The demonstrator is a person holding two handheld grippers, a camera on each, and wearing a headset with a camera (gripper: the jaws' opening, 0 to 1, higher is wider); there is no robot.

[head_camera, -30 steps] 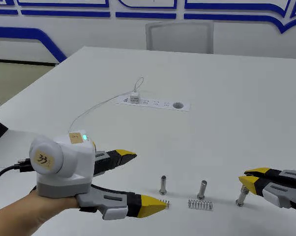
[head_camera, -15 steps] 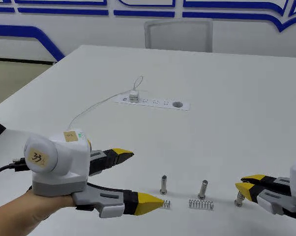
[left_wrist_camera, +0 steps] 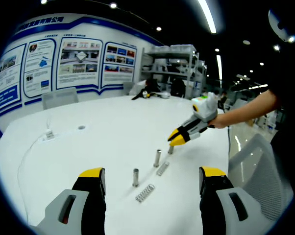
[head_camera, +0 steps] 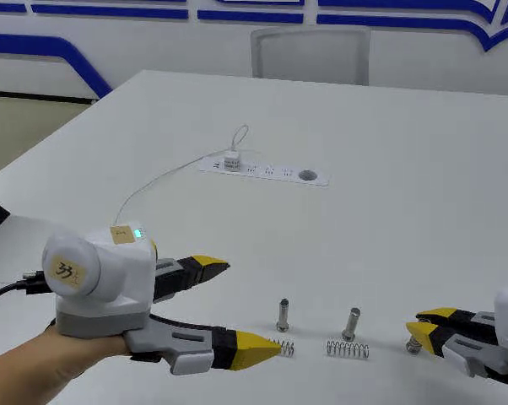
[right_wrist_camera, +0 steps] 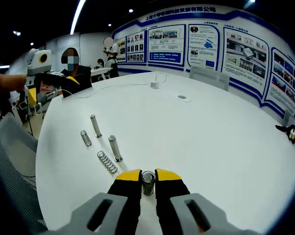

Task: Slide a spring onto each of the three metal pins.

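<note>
Two bare metal pins [head_camera: 283,314] [head_camera: 351,323] stand upright on the white table [head_camera: 389,186]. A short spring [head_camera: 281,346] and a longer spring [head_camera: 348,349] lie flat in front of them. My left gripper [head_camera: 233,308] hovers open at the lower left, its near jaw tip close to the short spring. My right gripper [head_camera: 424,321] is shut on the third pin [right_wrist_camera: 148,182], which has coils around its shaft. The left gripper view shows both springs [left_wrist_camera: 145,192] [left_wrist_camera: 162,168] and my right gripper [left_wrist_camera: 179,137] beyond them.
A white power strip [head_camera: 262,175] with a plugged-in charger [head_camera: 231,160] and a trailing cable lies mid-table. A grey chair [head_camera: 309,55] stands at the far edge. The table's left edge runs close to my left hand.
My right gripper has sunk lower and drawn slightly toward me, still holding the third pin. The left gripper has hardly moved.
</note>
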